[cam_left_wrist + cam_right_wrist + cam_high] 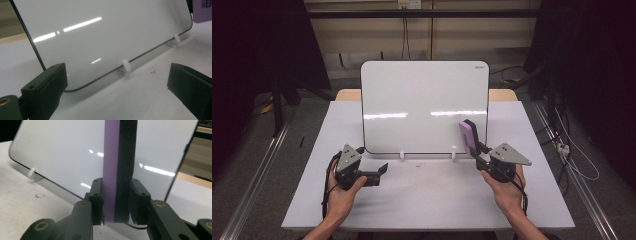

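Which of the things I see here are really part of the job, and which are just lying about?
Part of the job:
- purple eraser with a black felt side, clamped in the right gripper
- glossy white board with a thin black edge, propped on two small white clips
- left gripper, jaws open, holding nothing

Just lying about:
- dark crumbs on the white table
- cables on the floor

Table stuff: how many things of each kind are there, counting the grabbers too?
Whiteboard: 1
Purple eraser with black felt, clamped in the right gripper: 1
Small white clips under the whiteboard: 2
Grippers, right one plus the open left gripper: 2
Total: 6
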Action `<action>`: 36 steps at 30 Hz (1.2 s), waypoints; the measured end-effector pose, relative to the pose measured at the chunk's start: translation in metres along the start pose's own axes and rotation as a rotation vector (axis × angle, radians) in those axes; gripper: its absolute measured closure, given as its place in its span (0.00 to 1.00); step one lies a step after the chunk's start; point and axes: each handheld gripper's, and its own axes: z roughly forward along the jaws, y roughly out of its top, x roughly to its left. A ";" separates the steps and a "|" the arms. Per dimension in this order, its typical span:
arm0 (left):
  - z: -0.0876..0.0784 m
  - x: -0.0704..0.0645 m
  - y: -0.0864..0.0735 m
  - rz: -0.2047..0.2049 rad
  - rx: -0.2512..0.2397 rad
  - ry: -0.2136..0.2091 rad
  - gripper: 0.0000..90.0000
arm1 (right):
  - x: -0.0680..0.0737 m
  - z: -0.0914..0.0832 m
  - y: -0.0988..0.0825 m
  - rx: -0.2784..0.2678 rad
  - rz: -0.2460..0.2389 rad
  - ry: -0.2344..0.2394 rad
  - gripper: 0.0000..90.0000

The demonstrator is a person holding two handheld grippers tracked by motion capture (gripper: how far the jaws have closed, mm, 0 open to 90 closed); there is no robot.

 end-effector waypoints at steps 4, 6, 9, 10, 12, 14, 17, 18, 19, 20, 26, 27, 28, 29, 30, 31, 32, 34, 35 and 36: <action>-0.001 0.002 -0.013 -0.029 0.021 0.012 0.05 | -0.004 0.001 0.000 0.039 -0.057 -0.059 0.75; -0.001 0.004 -0.015 -0.014 0.019 0.023 0.05 | -0.004 0.001 0.000 0.053 -0.087 -0.087 0.75; 0.001 0.007 -0.017 -0.004 0.019 0.038 0.05 | -0.002 0.002 0.001 0.090 -0.141 -0.125 0.75; 0.001 0.009 -0.018 -0.017 0.018 0.036 0.05 | -0.002 0.004 0.001 0.108 -0.155 -0.140 0.75; 0.001 0.011 -0.018 -0.025 0.020 0.041 0.05 | 0.000 0.007 0.002 0.138 -0.190 -0.165 0.75; 0.000 0.012 -0.019 -0.033 0.014 0.046 0.05 | 0.001 0.012 0.002 0.163 -0.204 -0.176 0.75; -0.002 0.013 -0.019 -0.030 0.009 0.053 0.05 | 0.004 0.019 0.001 0.190 -0.225 -0.186 0.75; -0.002 0.013 -0.019 -0.030 0.008 0.055 0.05 | 0.005 0.021 0.001 0.201 -0.226 -0.189 0.75; -0.002 0.014 -0.019 -0.028 0.009 0.054 0.05 | 0.006 0.023 0.001 0.206 -0.233 -0.191 0.75; -0.002 0.014 -0.019 -0.027 0.008 0.052 0.05 | 0.007 0.024 0.002 0.209 -0.246 -0.196 0.75; -0.003 0.014 -0.019 -0.029 0.004 0.056 0.05 | 0.009 0.028 0.005 0.218 -0.239 -0.205 0.74; -0.002 0.014 -0.019 -0.028 0.006 0.056 0.05 | 0.009 0.028 0.005 0.219 -0.241 -0.205 0.74; -0.003 0.014 -0.019 -0.028 0.007 0.057 0.06 | 0.008 0.028 0.005 0.220 -0.239 -0.203 0.74; -0.003 0.015 -0.019 -0.025 0.008 0.057 0.06 | 0.007 0.028 0.005 0.218 -0.235 -0.200 0.74; -0.003 0.015 -0.019 -0.025 0.009 0.057 0.06 | 0.007 0.028 0.004 0.213 -0.231 -0.195 0.74; -0.003 0.016 -0.019 -0.026 0.011 0.057 0.06 | 0.006 0.028 0.004 0.208 -0.227 -0.194 0.73; -0.003 0.016 -0.019 -0.029 0.007 0.057 0.06 | 0.005 0.027 0.004 0.206 -0.220 -0.189 0.73; -0.003 0.016 -0.019 -0.034 0.006 0.059 0.06 | 0.004 0.027 0.004 0.202 -0.200 -0.180 0.73; -0.003 0.016 -0.019 -0.036 0.004 0.059 0.06 | 0.003 0.027 0.004 0.202 -0.197 -0.177 0.72; -0.004 0.017 -0.020 -0.032 0.004 0.060 0.06 | 0.003 0.027 0.003 0.202 -0.187 -0.176 0.71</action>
